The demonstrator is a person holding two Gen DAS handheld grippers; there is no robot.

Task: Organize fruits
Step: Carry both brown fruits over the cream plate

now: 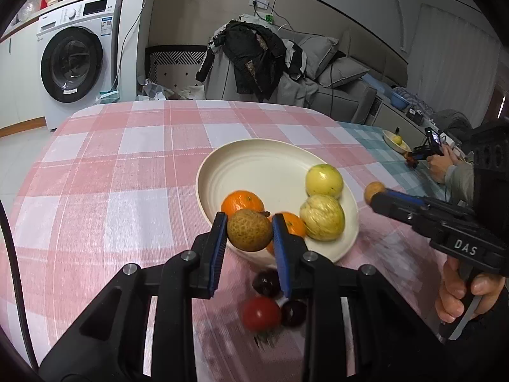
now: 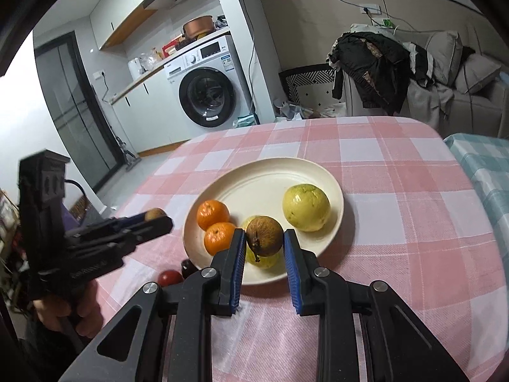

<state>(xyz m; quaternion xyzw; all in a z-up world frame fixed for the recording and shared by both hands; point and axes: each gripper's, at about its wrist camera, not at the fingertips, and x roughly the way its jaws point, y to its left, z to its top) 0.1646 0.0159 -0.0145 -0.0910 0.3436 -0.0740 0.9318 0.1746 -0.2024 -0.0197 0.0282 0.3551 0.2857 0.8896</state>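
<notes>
A cream plate [image 1: 254, 165] [image 2: 264, 181] on the pink checked tablecloth holds two oranges [image 1: 242, 202] [image 2: 212, 214] and two yellow-green fruits [image 1: 324, 180] [image 2: 306, 207]. My left gripper [image 1: 250, 229] is shut on a brown longan [image 1: 249, 230], held above the plate's near rim; it also shows in the right wrist view [image 2: 155, 214]. My right gripper [image 2: 264, 237] is shut on another brown longan [image 2: 264, 236], held over the plate's near edge; it shows in the left wrist view [image 1: 374, 192]. A red cherry tomato [image 1: 261, 313] [image 2: 169, 277] and dark cherries [image 1: 266, 281] lie on the cloth before the plate.
A second table with a green checked cloth [image 1: 378, 146] adjoins on the right; it carries a small bowl of fruit [image 1: 396, 140]. Another person's hands hold a device [image 1: 437, 156] there. A washing machine [image 1: 73, 60] and a clothes-covered chair [image 1: 251, 60] stand beyond the table.
</notes>
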